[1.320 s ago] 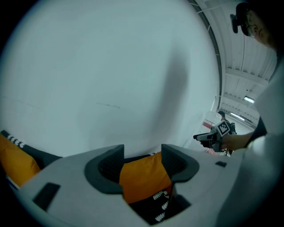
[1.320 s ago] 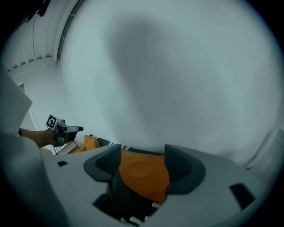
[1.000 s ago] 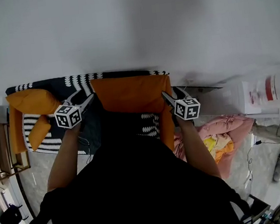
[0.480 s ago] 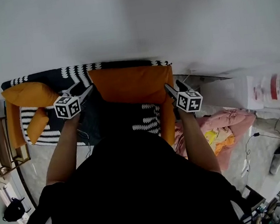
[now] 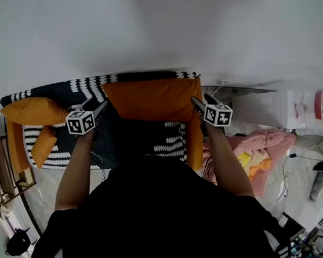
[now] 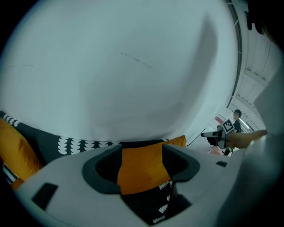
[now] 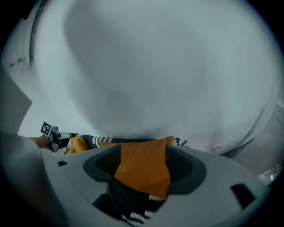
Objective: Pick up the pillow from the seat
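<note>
**Item:** pillow [image 5: 152, 100], orange, rectangular, soft-filled.

**Location:** propped upright on the seat [image 5: 169, 143], leaning on the backrest. The black-and-white patterned cover [image 5: 94, 84] lies under and behind it, and the pale wall [image 5: 149, 27] rises above.

**Left gripper** [image 6: 142, 163]: at the pillow's upper left corner. Jaws stand wide apart with orange fabric showing in the gap, and no pad presses on it.

**Right gripper** [image 7: 141, 165]: at the upper right corner. Jaws are likewise apart with the corner of the pillow between them, and nothing is clamped.

**Also present:** second orange cushion [image 5: 33, 111] at the seat's left end, well apart from the target. A pink bundle [image 5: 265, 142] lies on the floor to the right.

**Step in hand (judged):** bracketing the two top corners before closing. The lift is not yet begun.

**Handling notes:**
- Push each pair of jaws further over its corner before closing, since a pinch at the very tip of a soft corner is likely to slide off.
- Take pillow fabric only. The patterned cover sits close behind and could be caught with it (the left side looks the tighter fit).
- Close both sides at about the same depth so the pillow hangs level.
- Lift up and away from the backrest, keeping the two grippers as far apart as they are now so the fabric neither sags nor strains.
</note>
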Demonstrator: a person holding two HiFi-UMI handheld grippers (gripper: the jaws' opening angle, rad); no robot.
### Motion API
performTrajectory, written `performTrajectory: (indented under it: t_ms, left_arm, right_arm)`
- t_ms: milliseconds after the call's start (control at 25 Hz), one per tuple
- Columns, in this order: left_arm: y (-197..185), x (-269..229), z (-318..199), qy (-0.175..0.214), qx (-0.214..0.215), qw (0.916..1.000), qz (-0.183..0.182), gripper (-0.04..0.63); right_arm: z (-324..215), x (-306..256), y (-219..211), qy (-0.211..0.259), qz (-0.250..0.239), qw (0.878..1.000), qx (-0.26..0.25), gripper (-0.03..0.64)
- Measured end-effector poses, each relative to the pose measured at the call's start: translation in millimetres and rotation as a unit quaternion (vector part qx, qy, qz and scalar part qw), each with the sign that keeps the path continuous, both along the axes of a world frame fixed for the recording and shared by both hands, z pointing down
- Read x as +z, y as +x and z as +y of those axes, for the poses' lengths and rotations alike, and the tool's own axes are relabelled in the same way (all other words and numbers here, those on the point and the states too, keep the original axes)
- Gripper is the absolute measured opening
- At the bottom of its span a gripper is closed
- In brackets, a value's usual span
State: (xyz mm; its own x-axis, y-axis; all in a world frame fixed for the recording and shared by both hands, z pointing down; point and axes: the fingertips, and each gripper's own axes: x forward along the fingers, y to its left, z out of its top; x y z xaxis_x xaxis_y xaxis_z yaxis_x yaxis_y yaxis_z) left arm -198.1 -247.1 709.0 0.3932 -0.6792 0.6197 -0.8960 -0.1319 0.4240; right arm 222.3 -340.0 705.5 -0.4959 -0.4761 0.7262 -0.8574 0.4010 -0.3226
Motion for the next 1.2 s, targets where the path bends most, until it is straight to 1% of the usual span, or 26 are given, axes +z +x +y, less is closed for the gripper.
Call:
performTrajectory:
  t_ms: [360,520,720,840,1000,1200]
  left_arm:
    - [-12,44,-7,-0.032,-0.014,0.9994,0.001,0.281]
    - [-18,63,-15,-0.043,-0.032,0.9985,0.008,0.281]
    - [-23,94,-22,-0.065,-0.039,0.9970,0.016,0.282]
    - [-29,115,-26,-0.082,-0.054,0.9949,0.022,0.284]
    - [-41,148,-26,-0.113,-0.092,0.9883,0.046,0.290]
    - [-41,170,-26,-0.132,-0.089,0.9865,0.040,0.291]
  right_arm:
    - [-17,39,6,-0.025,0.002,0.999,0.030,0.310]
    - [-22,51,5,-0.031,0.007,0.999,0.037,0.310]
    - [-29,69,7,-0.035,0.013,0.998,0.050,0.310]
    - [-37,80,9,-0.035,0.010,0.997,0.065,0.311]
    - [-48,92,12,-0.037,0.003,0.996,0.083,0.311]
    - [-57,103,9,-0.040,0.002,0.996,0.086,0.311]
